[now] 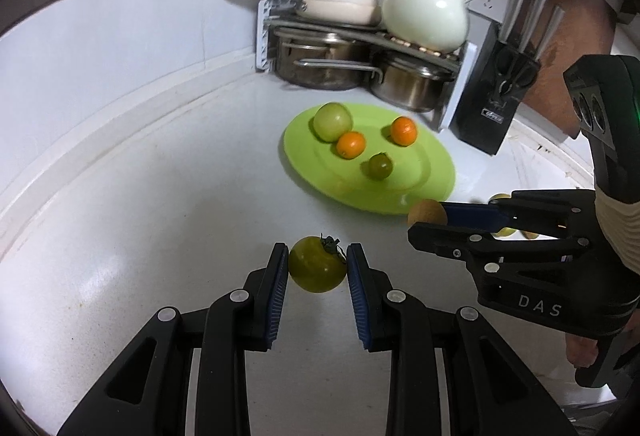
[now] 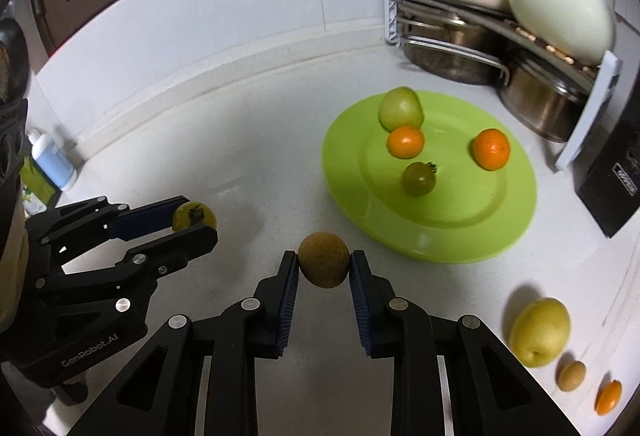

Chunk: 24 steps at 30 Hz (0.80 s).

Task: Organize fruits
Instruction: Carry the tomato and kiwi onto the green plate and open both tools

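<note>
My left gripper (image 1: 317,262) is shut on a green tomato (image 1: 317,265) and holds it above the white counter; it also shows in the right wrist view (image 2: 195,217). My right gripper (image 2: 324,263) is shut on a small brown round fruit (image 2: 324,265), just short of the green plate's (image 2: 460,236) near rim; the fruit also shows in the left wrist view (image 1: 427,213). The plate holds a pale green fruit (image 2: 401,109), two oranges (image 2: 405,142) (image 2: 491,149) and a small green tomato (image 2: 418,179).
On the counter at the right lie a yellow pear (image 2: 540,332), a small brown fruit (image 2: 572,376) and an orange (image 2: 609,397). A pot rack (image 1: 360,48) and a knife block (image 1: 496,104) stand behind the plate. A bottle (image 2: 52,160) stands at the left.
</note>
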### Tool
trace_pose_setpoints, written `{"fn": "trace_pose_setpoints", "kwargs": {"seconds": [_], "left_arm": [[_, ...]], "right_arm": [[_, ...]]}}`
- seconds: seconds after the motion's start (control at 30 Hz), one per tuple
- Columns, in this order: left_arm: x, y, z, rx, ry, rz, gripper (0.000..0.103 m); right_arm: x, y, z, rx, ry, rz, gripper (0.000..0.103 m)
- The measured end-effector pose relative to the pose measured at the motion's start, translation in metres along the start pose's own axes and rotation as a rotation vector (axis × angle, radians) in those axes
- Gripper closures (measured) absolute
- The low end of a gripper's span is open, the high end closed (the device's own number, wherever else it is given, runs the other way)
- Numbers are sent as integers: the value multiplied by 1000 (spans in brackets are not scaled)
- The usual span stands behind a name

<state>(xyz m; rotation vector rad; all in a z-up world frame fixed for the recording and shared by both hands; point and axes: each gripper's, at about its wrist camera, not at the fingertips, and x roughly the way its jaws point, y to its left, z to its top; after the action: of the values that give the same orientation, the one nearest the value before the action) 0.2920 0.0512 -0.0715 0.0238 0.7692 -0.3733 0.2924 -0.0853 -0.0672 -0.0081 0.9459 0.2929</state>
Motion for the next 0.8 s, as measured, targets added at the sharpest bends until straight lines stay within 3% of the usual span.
{"fn": "trace_pose_setpoints", "kwargs": {"seconds": [0.47,0.8], "left_arm": [[-10,-36,27,38,-69,0,73],[4,-49,53,71,-73,20,73]], "right_arm": [[-36,-28,7,28,-67,-12,76],[-36,-53,26,31,-79,-20,76]]}}
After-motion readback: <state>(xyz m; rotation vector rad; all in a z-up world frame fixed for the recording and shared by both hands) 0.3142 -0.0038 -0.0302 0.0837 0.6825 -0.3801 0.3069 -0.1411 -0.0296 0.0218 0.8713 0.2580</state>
